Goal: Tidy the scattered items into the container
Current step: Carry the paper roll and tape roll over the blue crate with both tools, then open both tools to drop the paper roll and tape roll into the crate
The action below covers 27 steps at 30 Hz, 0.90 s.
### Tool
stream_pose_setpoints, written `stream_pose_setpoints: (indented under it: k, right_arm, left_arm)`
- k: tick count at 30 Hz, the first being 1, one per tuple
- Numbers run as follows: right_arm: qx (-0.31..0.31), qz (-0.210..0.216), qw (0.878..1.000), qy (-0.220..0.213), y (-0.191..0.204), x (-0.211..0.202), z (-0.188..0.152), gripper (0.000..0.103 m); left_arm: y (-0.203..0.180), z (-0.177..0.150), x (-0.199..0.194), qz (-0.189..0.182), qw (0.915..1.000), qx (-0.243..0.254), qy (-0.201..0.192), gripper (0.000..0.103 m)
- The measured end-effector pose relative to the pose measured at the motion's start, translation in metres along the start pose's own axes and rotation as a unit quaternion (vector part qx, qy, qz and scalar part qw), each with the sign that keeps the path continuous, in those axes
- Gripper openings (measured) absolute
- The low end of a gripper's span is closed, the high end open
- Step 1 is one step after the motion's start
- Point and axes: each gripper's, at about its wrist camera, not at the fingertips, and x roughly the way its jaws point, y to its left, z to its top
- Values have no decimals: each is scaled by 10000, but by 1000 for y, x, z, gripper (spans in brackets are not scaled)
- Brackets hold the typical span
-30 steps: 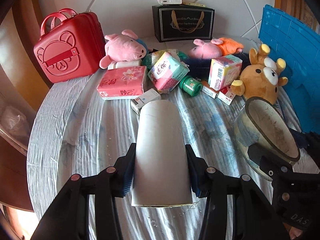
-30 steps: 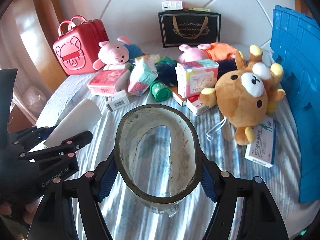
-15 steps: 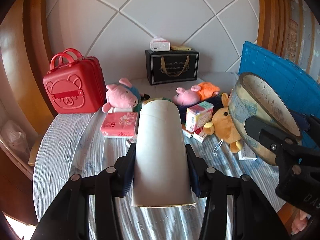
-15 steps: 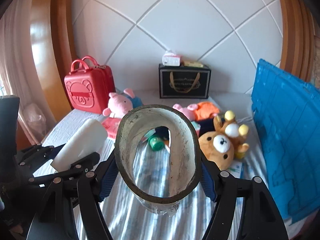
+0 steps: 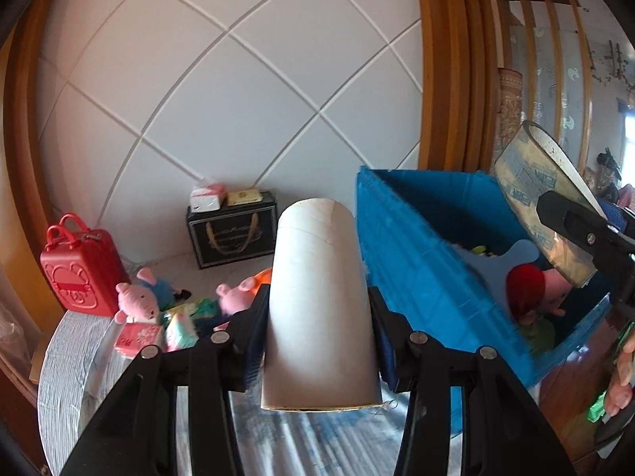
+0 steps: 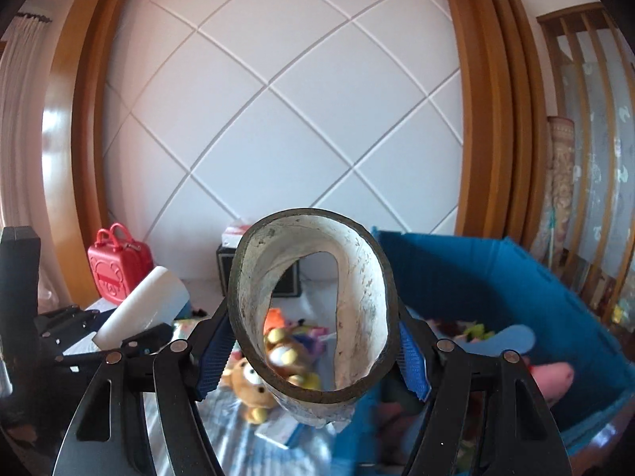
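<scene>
Blue container (image 5: 428,277) is seen beyond the right edge of the tabletop (image 5: 71,361), plush toys lying inside. Wide tape roll (image 6: 313,317) is clamped by the right gripper (image 6: 313,361), raised beside the container. White cardboard tube (image 5: 321,305) is clamped by the left gripper (image 5: 317,341) above the tabletop.

The left gripper (image 5: 319,341) is raised, its fingers clamped on a white tube (image 5: 319,309). The right gripper (image 6: 313,351) is raised alongside, clamped on a tape roll (image 6: 313,309).
</scene>
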Motion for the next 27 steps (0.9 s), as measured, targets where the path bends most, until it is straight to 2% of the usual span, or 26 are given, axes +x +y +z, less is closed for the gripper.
stream_pose_setpoints:
  k: [3,6,8,10,12,16,20,24,26,27]
  right_arm:
    - [-157,-367,9992,-90,-68,-17,5,71]
    - [-103,-660,9977,98,-131,-22,1,71]
    - [-33,-700,9971,290,-166,-21,-5,71]
    - [-38,-735,9961,489,-193,-15,-12,71]
    - [-27,-718,9948,721,-212,-4,-20,71]
    - [-21,-588,9916,1152,-234,19,-40,71]
    - [-40,-418,9882,1475,-246,35,-58,71]
    - [-46,-308,9857,1655,-252,46,-69,71]
    - [-25,-269,9850,1702,-254,50,-74,71]
    - [-8,-251,9846,1731,-254,51,-76,71]
  left_arm:
    - [-66,25,5,-359,9993,47,-36,45]
    - [-125,43,17,-441,9989,135,-23,45]
    - [-161,50,31,-438,9985,311,56,45]
    - [-191,52,50,-387,9975,522,293,45]
    - [-213,50,74,-376,9947,661,693,45]
    - [-235,35,117,-399,9858,672,1489,45]
    - [-241,21,137,-363,9777,688,1951,45]
    - [-242,18,140,-180,9770,646,2027,46]
    - [-241,18,137,-122,9780,641,1981,52]
    - [-239,18,137,-122,9783,611,1976,59]
